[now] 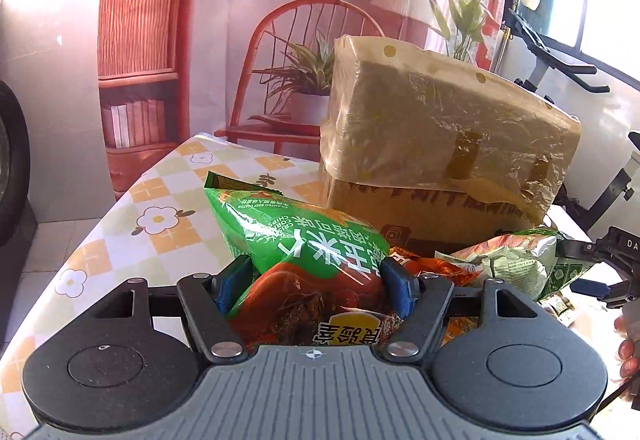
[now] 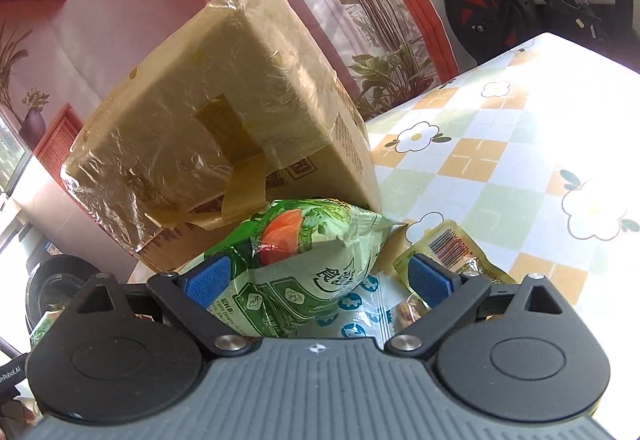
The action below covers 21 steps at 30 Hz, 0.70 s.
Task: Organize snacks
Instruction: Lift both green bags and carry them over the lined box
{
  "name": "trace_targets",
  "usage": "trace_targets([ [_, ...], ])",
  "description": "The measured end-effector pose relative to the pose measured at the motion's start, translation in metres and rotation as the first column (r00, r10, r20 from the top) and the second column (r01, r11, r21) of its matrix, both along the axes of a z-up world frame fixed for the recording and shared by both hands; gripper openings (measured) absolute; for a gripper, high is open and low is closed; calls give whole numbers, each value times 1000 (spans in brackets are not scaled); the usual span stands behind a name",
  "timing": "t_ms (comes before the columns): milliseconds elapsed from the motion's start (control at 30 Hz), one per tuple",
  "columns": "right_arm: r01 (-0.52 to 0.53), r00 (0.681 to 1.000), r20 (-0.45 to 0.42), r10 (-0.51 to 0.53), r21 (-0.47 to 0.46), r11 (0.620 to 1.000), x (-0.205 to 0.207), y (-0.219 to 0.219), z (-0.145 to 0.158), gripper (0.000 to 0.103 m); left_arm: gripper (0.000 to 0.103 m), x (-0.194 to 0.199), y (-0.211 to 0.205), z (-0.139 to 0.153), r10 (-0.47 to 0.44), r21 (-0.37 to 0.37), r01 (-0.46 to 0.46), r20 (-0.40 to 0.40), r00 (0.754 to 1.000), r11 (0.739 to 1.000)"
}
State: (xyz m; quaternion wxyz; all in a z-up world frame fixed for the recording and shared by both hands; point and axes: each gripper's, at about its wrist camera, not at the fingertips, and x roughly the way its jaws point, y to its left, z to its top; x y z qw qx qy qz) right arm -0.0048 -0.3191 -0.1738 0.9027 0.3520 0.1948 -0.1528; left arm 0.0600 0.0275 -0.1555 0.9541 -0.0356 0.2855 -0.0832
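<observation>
In the left wrist view my left gripper (image 1: 316, 280) is shut on a green and red chip bag (image 1: 296, 232). Both blue pads press into the bag's sides, and the bag sticks up and away from me. A pale green snack bag (image 2: 304, 264) lies between the fingers of my right gripper (image 2: 318, 280), which is open. Its left pad touches the bag and its right pad stands clear. From the left wrist view that pale green bag (image 1: 516, 256) and the right gripper (image 1: 588, 268) show at the right edge. A tape-wrapped cardboard box (image 1: 440, 120) stands just behind the snacks.
The table (image 2: 500, 160) has a flowered, checked cloth. An orange snack bag (image 1: 436, 264), a yellow packet with a barcode (image 2: 452, 244) and a clear packet with blue dots (image 2: 360, 304) lie near the grippers. An exercise bike (image 2: 500, 0) stands beyond the table's far edge.
</observation>
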Motion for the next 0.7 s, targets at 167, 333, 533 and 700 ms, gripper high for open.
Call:
trace_targets([
  [167, 4, 999, 51, -14, 183, 983, 15, -13, -3, 98, 72, -1, 3, 1, 1, -4, -1, 3, 1000, 1000],
  [333, 24, 999, -38, -16, 212, 977, 29, -15, -6, 100, 72, -2, 4, 2, 4, 0, -4, 4, 1000, 1000],
  [533, 9, 999, -39, 0, 233, 972, 31, -10, -17, 91, 72, -4, 2, 3, -11, 5, 11, 12, 1000, 1000],
  [700, -38, 999, -15, 40, 122, 992, 16, 4, 0, 70, 72, -6, 3, 7, -17, 3, 17, 24, 1000, 1000],
])
